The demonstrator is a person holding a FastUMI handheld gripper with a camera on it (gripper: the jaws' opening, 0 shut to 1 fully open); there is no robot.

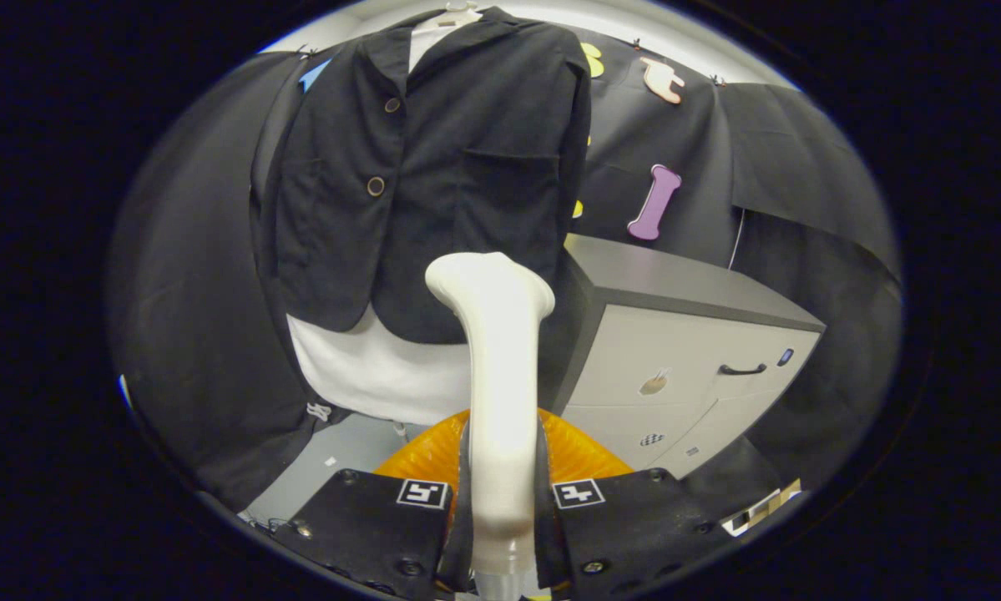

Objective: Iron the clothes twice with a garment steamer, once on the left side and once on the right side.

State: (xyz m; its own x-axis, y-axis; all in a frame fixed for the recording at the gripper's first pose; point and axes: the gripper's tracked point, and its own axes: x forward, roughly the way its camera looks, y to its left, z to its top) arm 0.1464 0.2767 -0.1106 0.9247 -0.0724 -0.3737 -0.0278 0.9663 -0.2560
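A white garment steamer (496,376) stands up between my fingers, and my gripper (500,492) is shut on its handle. Its head points toward the lower hem of a black jacket (433,184), which hangs on a white hanger (450,15) over a white shirt (366,371). The steamer head sits near the jacket's bottom edge, a little right of the front buttons. I cannot tell whether it touches the cloth.
A grey cabinet (684,367) with a dark top and a black drawer handle stands right of the jacket. An orange ribbed object (433,455) lies just beyond my fingers, behind the steamer handle. Black cloth walls surround the booth.
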